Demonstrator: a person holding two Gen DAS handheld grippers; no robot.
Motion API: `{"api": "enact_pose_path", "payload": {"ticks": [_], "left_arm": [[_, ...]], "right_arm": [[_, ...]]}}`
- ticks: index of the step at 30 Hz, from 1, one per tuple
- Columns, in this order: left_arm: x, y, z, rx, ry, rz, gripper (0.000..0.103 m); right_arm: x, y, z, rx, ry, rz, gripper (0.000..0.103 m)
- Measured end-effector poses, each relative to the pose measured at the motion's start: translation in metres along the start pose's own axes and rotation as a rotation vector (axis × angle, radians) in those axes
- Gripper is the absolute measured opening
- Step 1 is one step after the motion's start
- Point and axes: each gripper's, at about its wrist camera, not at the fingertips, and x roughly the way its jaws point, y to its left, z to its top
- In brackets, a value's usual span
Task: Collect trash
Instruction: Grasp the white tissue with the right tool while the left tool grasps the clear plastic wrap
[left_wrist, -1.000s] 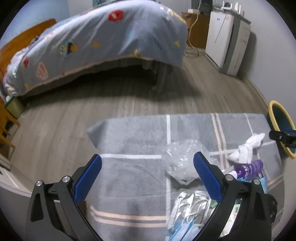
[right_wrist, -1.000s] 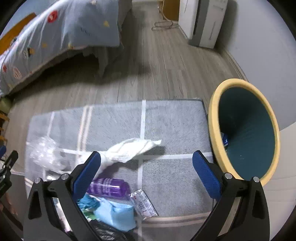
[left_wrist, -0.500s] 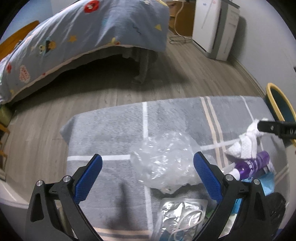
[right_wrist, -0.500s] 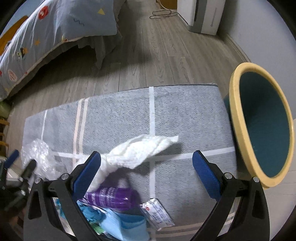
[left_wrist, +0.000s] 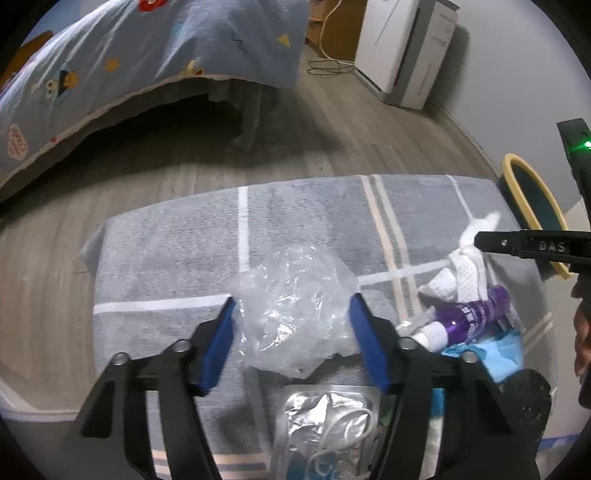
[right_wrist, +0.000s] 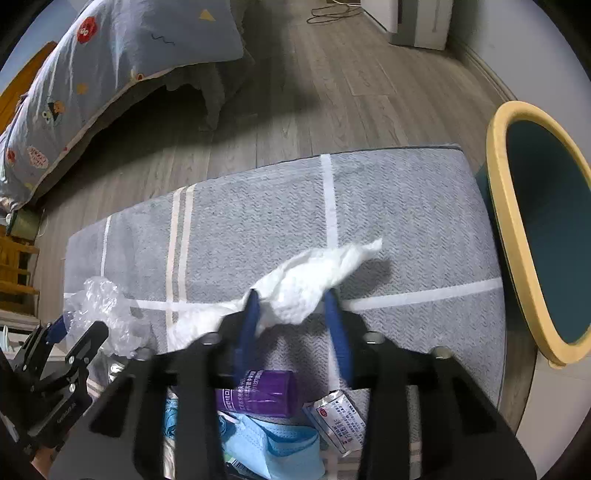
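Left wrist view looks down on a grey rug (left_wrist: 303, 221) with pale stripes, spread over the wooden floor (left_wrist: 155, 173) in front of the bed (left_wrist: 155, 48). The left tongs (left_wrist: 291, 321) are closing around a crumpled clear plastic bag (left_wrist: 295, 310) lying near the middle of the rug; both blue pads already touch its sides. Toward the rug's right end, the right tongs (left_wrist: 480, 242) come in over a white paper towel (left_wrist: 467, 269).

From the right wrist view, the right tongs (right_wrist: 291, 314) are closing narrow on that paper towel (right_wrist: 314, 277), its twisted body pinched between the pads and its free tip lying on the rug (right_wrist: 406, 221). Just below it on the rug lie a purple bottle (right_wrist: 258, 393), a small printed sachet (right_wrist: 338, 419) and a light blue face mask (right_wrist: 273, 446). A yellow-rimmed bin (right_wrist: 517, 240) with a dark teal inside stands beside the rug's right edge.
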Motion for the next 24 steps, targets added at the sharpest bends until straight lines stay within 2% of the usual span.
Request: {"api": "enact_pose_path", "payload": {"ticks": [4, 6, 9, 18, 20, 24], "left_arm": [[-0.002, -0.003, 0.001, 0.016, -0.003, -0.021, 0.038], [-0.004, -0.003, 0.002, 0.025, -0.01, -0.023, 0.031], [-0.009, -0.004, 0.003, 0.028, -0.016, -0.031, 0.022], [-0.045, -0.023, 0.017, 0.083, -0.108, -0.013, 0.021], [-0.053, -0.027, 0.021, 0.076, -0.126, -0.028, 0.021], [-0.057, -0.028, 0.021, 0.052, -0.125, -0.025, 0.021]], "right_arm": [[-0.005, -0.002, 0.001, 0.009, -0.014, 0.038, 0.008], [-0.009, 0.0, 0.002, -0.007, -0.034, 0.038, 0.004], [-0.019, 0.0, 0.005, -0.009, -0.062, 0.072, 0.004], [-0.064, -0.008, 0.016, 0.001, -0.163, 0.179, 0.002], [-0.065, -0.011, 0.014, 0.021, -0.156, 0.206, 0.002], [-0.045, -0.013, 0.009, 0.047, -0.078, 0.149, 0.004]]}}
